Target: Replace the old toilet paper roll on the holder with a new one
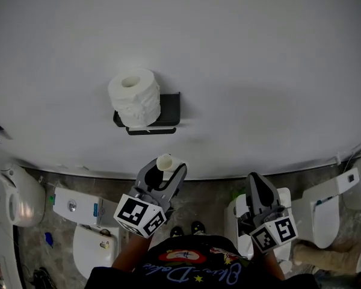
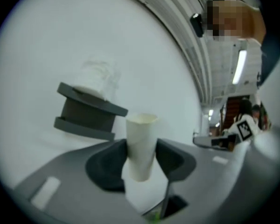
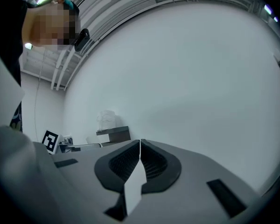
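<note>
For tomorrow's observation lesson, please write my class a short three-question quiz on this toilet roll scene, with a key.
1. True or false: the right hand-held gripper has its jaws together and holds nothing.
2. What does the left hand-held gripper grip? A) a cardboard tube B) a brush C) a soap bottle
3. Where does the full toilet paper roll sit relative to the dark wall holder?

Key: 1 true. 2 A. 3 on top of the holder, standing on its end.

Left gripper [image 1: 168, 171] level, gripping cardboard tube [image 1: 166, 161], right gripper [image 1: 256, 179] closed, level
</note>
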The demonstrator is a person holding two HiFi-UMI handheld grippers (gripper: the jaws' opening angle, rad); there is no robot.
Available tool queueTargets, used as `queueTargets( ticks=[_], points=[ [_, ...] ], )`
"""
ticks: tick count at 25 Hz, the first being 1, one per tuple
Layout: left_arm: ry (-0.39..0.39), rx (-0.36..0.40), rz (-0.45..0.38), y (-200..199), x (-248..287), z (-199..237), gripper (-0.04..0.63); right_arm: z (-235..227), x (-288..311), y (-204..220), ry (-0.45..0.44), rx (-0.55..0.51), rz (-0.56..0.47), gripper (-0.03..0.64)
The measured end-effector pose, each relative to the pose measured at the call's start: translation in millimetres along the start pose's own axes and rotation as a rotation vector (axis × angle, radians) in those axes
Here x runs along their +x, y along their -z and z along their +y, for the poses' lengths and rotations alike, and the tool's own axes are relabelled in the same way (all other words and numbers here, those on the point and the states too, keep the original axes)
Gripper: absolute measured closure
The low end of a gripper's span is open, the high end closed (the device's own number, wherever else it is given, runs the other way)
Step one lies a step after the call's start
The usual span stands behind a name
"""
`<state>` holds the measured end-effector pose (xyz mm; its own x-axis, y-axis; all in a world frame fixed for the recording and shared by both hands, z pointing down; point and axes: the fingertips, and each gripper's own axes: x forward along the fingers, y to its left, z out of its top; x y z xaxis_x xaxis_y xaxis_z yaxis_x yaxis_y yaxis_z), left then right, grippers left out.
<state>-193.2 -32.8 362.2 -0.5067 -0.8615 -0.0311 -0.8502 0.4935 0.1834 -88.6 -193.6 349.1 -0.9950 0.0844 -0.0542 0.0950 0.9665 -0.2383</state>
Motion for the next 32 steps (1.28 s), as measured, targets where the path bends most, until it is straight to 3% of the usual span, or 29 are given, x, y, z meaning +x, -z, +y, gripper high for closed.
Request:
queueTargets(
  ticks=[2,9,13,16,19,26,32],
  points=[
    [-0.033,0.024,0.006,-1,-14,4,0.408,3,8,2,-0.02,0.001,0.008,0.601],
    [-0.13,-0.014,-0.009,2,-43,21,0.41,20,27,9,-0.1,-0.038,0.044,0.601],
    [-0.158,-0.05,-0.047,-5,-55,31,0.408,46,44,-5,-0.25,-0.125,0.006,0.601],
    [-0.188,-0.036,-0.065,-10,-65,36,0.408,75,65,-27,-0.391,-0.257,-0.024,0.595],
    [-0.203,-0.031,-0.071,-13,-75,38,0.407,106,87,-49,-0.52,-0.384,-0.035,0.523],
    [-0.231,-0.071,-0.075,-7,-95,41,0.405,185,146,-91,-0.83,-0.682,0.085,0.459],
    [-0.298,-0.052,-0.081,-6,-118,45,0.405,227,207,-82,-0.966,-1.057,0.228,0.445]
  ],
)
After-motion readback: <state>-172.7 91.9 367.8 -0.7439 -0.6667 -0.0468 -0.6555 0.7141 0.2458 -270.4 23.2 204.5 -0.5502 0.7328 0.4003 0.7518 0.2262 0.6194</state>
